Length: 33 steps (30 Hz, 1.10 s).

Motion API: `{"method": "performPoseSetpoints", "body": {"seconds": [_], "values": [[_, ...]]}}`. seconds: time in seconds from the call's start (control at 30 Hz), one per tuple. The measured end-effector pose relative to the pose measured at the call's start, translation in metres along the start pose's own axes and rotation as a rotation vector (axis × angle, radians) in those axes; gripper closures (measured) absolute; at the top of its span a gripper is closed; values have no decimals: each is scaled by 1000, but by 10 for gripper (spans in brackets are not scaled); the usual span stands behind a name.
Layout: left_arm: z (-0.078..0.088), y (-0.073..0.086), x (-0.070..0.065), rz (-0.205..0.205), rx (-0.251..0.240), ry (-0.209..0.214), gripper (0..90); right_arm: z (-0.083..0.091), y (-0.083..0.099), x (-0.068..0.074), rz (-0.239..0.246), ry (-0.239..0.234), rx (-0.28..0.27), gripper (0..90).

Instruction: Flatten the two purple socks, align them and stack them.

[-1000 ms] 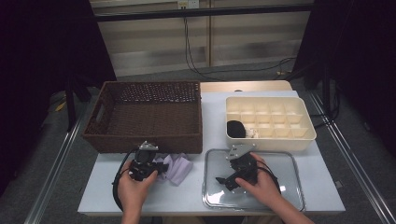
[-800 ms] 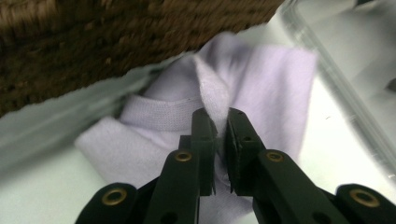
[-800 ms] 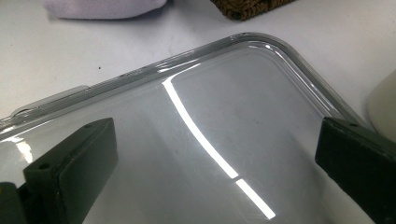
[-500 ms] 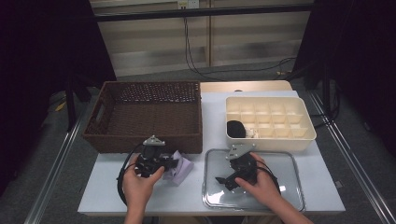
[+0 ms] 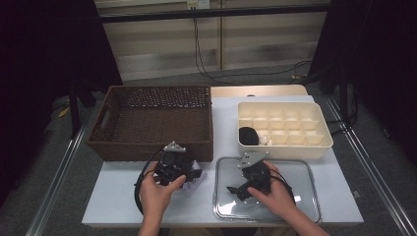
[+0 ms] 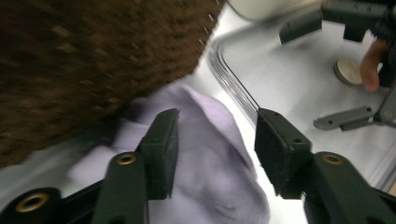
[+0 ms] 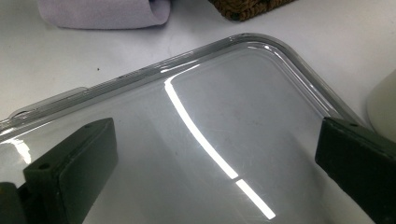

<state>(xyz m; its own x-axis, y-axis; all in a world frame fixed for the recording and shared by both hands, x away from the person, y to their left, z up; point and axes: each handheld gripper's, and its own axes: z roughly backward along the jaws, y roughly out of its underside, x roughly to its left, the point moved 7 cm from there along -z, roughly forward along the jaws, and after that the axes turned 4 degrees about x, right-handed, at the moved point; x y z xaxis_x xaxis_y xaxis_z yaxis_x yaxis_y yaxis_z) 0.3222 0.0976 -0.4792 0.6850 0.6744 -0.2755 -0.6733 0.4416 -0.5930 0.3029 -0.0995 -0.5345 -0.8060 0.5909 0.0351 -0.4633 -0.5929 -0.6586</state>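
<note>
A crumpled lavender cloth [image 5: 196, 181] lies on the white table just in front of the brown wicker basket [image 5: 152, 123]. My left gripper [image 5: 193, 170] hovers over it. In the left gripper view its jaws [image 6: 215, 135] have just been opening and stand apart, with the cloth [image 6: 205, 182] below and between them and the pads not pressing on it. My right gripper [image 5: 236, 189] rests over the clear glass tray [image 5: 300, 187]. In the right gripper view it [image 7: 212, 149] is wide open with nothing between its pads but bare tray [image 7: 224, 93].
A cream compartment box [image 5: 285, 128] stands behind the tray, with a black lump [image 5: 248, 135] in its front left cell. The basket's corner [image 6: 70, 70] is close beside the cloth. A small round disc [image 6: 348, 70] lies on the tray near the right hand.
The left hand has moved right, from beside the cloth to over it, and its jaws have opened. The right hand and its gripper have stayed put on the tray.
</note>
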Motion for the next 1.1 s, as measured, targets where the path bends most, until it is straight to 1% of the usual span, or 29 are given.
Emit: {"method": "performPoseSetpoints", "body": {"seconds": [0.03,0.1,0.13,0.17,0.2,0.27,0.3,0.4,0.43,0.47,0.5,0.57,0.63,0.7,0.8,0.87,0.9,0.93,0.97,1.0,1.07,1.1], "values": [[3,-1,2,11,-8,-5,496,0,0,0,0,0,0,0],[8,-1,6,12,-17,-17,479,0,0,0,-1,0,1,0],[8,-1,6,12,-17,-17,464,0,0,0,-3,0,2,0],[9,2,10,15,-7,-26,447,0,0,0,-2,-1,1,0],[8,3,11,19,-4,-23,447,0,0,0,-2,0,1,0],[2,6,9,28,10,5,439,0,0,0,-2,-1,2,0],[-2,8,7,28,23,10,432,0,0,0,-3,-1,2,0],[-16,13,6,24,65,8,437,0,0,0,-2,0,1,0],[-20,14,5,23,76,3,462,0,0,0,-2,0,1,0],[-22,16,6,-5,100,-6,515,0,0,0,-2,0,1,0],[-24,16,5,5,95,-16,569,0,0,0,-2,-1,1,0],[-24,18,6,-16,125,-20,745,0,0,0,-2,-1,1,0],[-26,19,5,-16,131,-12,825,0,0,0,-2,-1,1,0],[-26,19,6,-21,130,-15,856,0,0,0,-2,-1,1,0],[-25,18,4,-16,134,-6,884,0,0,0,-2,-1,1,0],[-22,16,1,-12,130,18,900,0,0,0,-2,-1,1,0],[-21,15,0,-8,120,23,900,0,0,0,-2,-1,2,0],[-20,14,-1,-14,117,18,900,0,0,0,-2,-1,1,0],[-19,13,-1,-30,125,14,900,0,0,0,1,-1,0,0],[-20,13,-1,-28,123,12,900,0,0,0,2,0,-1,0],[-22,14,-1,-30,134,16,900,0,0,0,2,0,-1,0],[-24,15,-1,-23,132,15,900,0,0,0,2,-1,-1,0]]}}
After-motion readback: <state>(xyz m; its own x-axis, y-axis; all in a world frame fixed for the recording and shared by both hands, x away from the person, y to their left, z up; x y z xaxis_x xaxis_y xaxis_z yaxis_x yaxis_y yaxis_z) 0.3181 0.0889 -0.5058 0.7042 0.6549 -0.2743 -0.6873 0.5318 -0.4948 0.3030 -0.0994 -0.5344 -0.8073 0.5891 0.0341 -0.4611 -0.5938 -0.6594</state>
